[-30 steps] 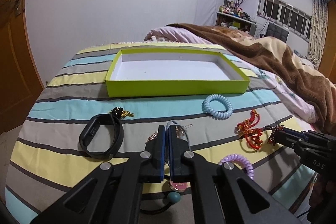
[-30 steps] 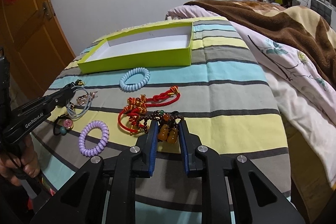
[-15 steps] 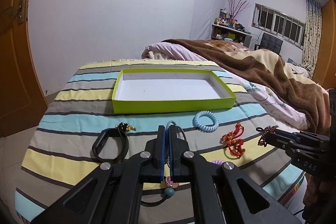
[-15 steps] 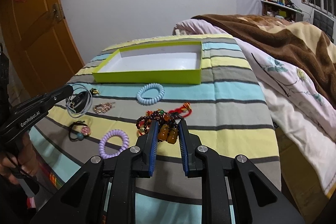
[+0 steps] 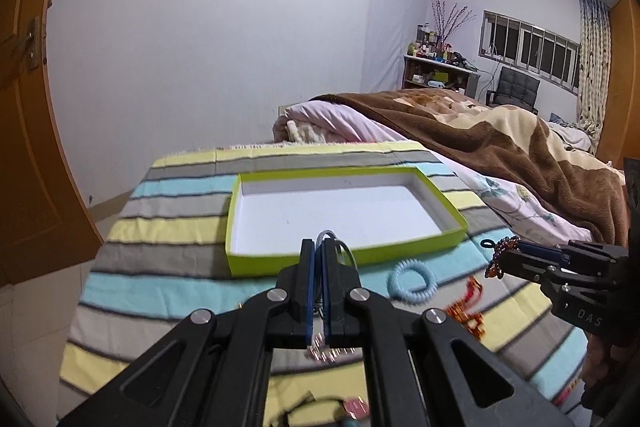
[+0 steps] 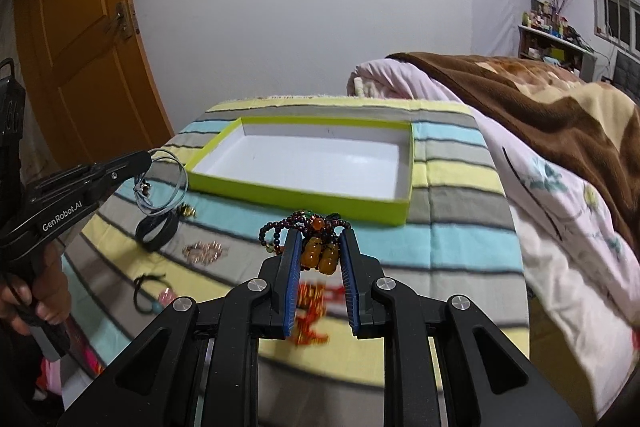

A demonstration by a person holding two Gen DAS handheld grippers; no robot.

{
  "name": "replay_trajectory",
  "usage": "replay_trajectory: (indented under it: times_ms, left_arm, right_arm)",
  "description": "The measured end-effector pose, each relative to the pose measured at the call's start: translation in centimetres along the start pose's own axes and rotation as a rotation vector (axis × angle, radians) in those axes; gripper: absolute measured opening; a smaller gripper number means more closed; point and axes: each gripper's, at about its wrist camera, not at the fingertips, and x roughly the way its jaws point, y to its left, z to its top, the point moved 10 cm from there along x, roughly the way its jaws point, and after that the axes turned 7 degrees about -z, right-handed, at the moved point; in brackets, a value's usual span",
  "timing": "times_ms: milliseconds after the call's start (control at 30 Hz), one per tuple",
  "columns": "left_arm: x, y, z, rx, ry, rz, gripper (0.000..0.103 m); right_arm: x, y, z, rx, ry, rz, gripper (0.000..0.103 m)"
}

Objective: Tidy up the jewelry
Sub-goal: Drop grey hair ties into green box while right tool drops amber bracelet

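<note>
An empty lime-green tray [image 5: 344,255] [image 6: 304,193] with a white floor lies on the striped cloth. My left gripper [image 5: 319,247] is shut on a thin grey-blue cord necklace [image 5: 340,247], which dangles in loops in the right wrist view [image 6: 168,187]. My right gripper [image 6: 320,239] is shut on a dark beaded bracelet with two amber gourd beads [image 6: 320,255]; it also shows in the left wrist view [image 5: 500,255]. Both are lifted above the cloth, short of the tray's near wall.
On the cloth lie a light-blue spiral hair tie [image 5: 410,277], a red knotted cord charm [image 5: 466,311], a black band [image 6: 156,231], a rose-gold chain [image 6: 202,251] and a black cord with beads [image 6: 152,297]. A quilt-covered bed [image 5: 500,163] is on the right.
Both grippers have risen off the cloth with their pieces and moved forward toward the tray. The necklace now hangs free from the left gripper.
</note>
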Motion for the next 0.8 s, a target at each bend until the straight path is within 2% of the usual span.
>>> replay_trajectory:
  times_ms: [433, 800]
  left_arm:
    - [7.4, 4.6, 4.3, -0.010, 0.001, 0.062, 0.003]
    - [14.4, 8.6, 3.0, -0.076, 0.132, 0.110, 0.003]
  right_arm:
    - [8.8, -3.1, 5.6, -0.006, 0.023, -0.063, 0.020]
    - [15.8, -5.0, 6.8, 0.004, 0.106, -0.095, 0.020]
